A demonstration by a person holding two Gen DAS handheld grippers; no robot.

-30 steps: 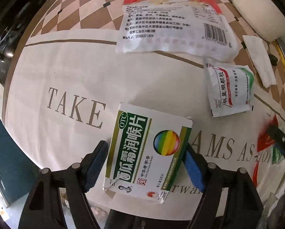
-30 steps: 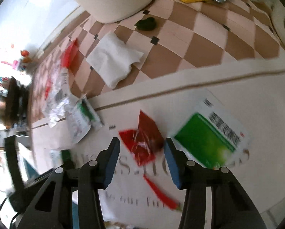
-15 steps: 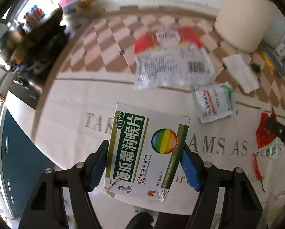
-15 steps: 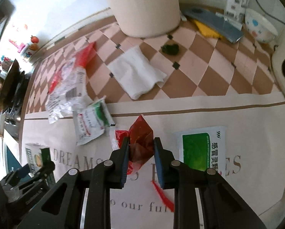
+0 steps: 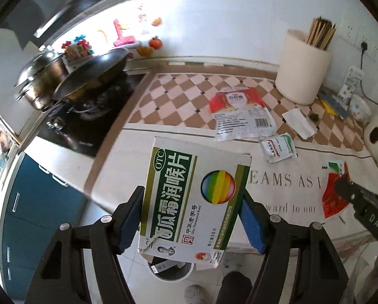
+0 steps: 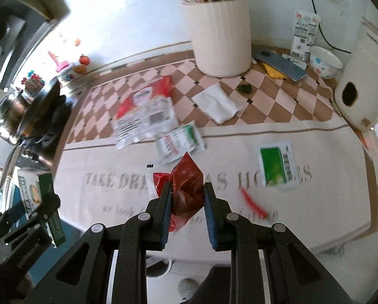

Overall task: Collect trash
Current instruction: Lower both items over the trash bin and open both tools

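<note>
My left gripper [image 5: 191, 217] is shut on a green and white medicine box [image 5: 194, 197] and holds it lifted off the counter, past its front edge. The box also shows at the left of the right wrist view [image 6: 39, 200]. My right gripper [image 6: 186, 200] is shut on a crumpled red wrapper [image 6: 186, 190], held above the cream cloth [image 6: 112, 192]. The wrapper also shows in the left wrist view [image 5: 334, 192]. On the cloth lie a red and clear sugar bag [image 6: 145, 111], a small white and green sachet [image 6: 181, 141], a green sachet [image 6: 276, 164] and a thin red strip [image 6: 253, 204].
A folded white tissue [image 6: 216, 102] and a dark green scrap [image 6: 244, 88] lie on the checkered part. A cream chopstick holder [image 6: 220, 35], a phone [image 6: 280, 65], a bowl [image 6: 324, 62] and a white kettle [image 6: 361, 88] stand behind. A stove with pans [image 5: 69, 81] is at left. A white bin [image 5: 171, 269] stands on the floor below.
Both grippers have lifted up and back from the counter. The left one carries the medicine box off the edge. The right one closed on the red wrapper and raised it.
</note>
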